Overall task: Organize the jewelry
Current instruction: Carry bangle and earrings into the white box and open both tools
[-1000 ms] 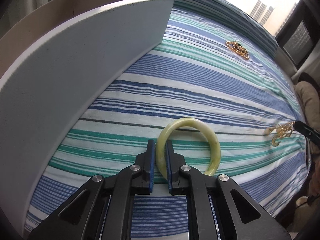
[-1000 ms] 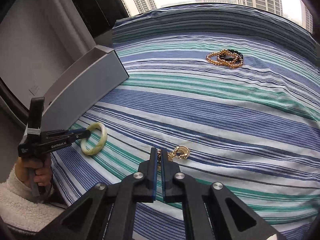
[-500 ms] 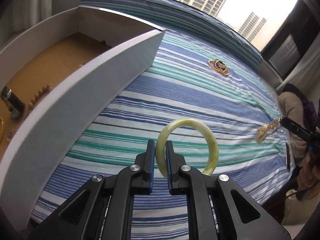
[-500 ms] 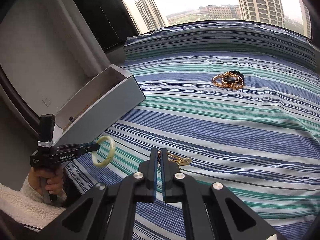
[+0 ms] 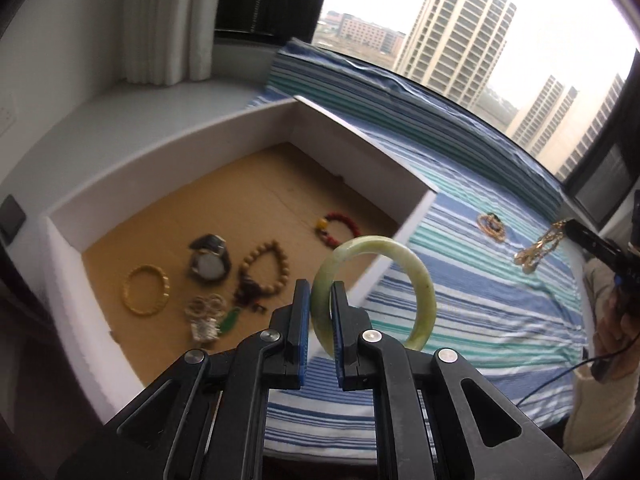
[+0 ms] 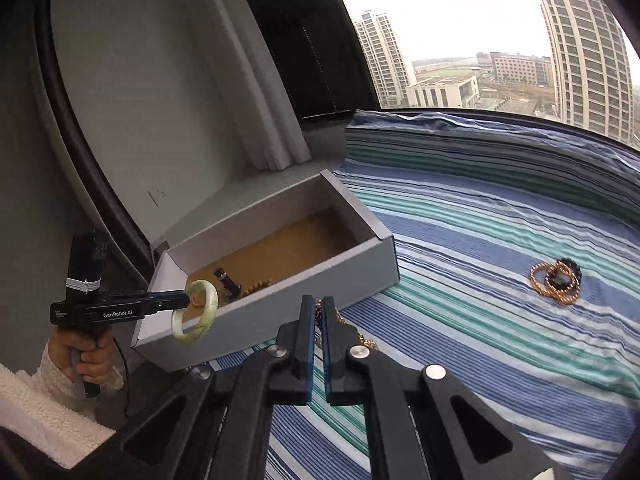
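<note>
The striped bedspread [image 6: 500,240] covers the work surface below the window. A white box [image 5: 400,184] with a brown cardboard floor rests on the bedspread's left edge. Inside the box lie a wristwatch [image 5: 210,262], a wooden bead bracelet [image 5: 266,266], a red bead bracelet [image 5: 338,228], a gold bangle [image 5: 146,289] and a small cluster with a green pendant [image 5: 210,316].

The left gripper [image 5: 319,322] is held clear of the bedspread, beside the box's near wall. Its jaws are narrow and clamp the rim of the pale green jade bangle [image 5: 416,280], which hangs upright.

The right gripper [image 6: 319,336] is also raised. Its jaws are closed on a gold chain necklace [image 5: 538,250], which dangles from the tips.

A coil of gold and dark bead bracelets [image 6: 556,280] lies on the bedspread, well apart from the box.
</note>
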A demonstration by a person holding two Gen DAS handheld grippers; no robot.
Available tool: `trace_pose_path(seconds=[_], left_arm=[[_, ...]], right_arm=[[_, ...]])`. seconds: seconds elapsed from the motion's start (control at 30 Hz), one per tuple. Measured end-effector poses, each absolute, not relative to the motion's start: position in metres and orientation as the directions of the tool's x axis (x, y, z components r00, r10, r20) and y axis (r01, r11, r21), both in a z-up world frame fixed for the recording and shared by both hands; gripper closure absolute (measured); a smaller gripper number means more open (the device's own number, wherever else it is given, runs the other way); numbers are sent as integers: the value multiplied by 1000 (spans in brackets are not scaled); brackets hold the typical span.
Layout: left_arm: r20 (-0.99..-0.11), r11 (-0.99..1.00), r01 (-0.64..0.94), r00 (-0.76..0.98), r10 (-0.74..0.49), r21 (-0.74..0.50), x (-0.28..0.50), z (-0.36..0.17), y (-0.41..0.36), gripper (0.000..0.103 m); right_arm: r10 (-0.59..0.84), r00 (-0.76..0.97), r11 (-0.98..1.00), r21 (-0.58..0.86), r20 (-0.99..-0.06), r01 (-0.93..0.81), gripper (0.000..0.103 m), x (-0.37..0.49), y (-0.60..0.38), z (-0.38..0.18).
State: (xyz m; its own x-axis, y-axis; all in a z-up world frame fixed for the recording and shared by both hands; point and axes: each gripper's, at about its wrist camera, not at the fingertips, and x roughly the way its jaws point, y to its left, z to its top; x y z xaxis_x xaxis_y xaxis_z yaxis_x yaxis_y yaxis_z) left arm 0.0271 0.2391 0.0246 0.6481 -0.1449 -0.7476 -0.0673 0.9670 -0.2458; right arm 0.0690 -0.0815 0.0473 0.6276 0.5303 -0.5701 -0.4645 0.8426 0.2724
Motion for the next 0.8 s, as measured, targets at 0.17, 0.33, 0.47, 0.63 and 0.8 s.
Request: trace_pose_path(seconds=[0.17,0.33,0.47,0.63,0.8], left_arm=[[-777,949,-201,625,-68,-244,57,17,312,95],[-819,936,-281,573,-11,-209,107,-20,357,95],[-852,925,-332,523,19,-184,138,-45,381,95],[-861,925,-352,505,56,-146,159,-62,394,93],[-819,904,-390,568,85,-176,144,-46,392,57]], right_arm=[[614,566,779,304,-550,-549,100,122,-20,54],[642,496,744,321,-585,-586,100,185,44,38],[620,450,748,310,-643,-587,100,233,93,12],[597,391,746,305,-701,-593,100,272,142,-24],[522,421,800,256,-742,-542,94,280,160,-28]])
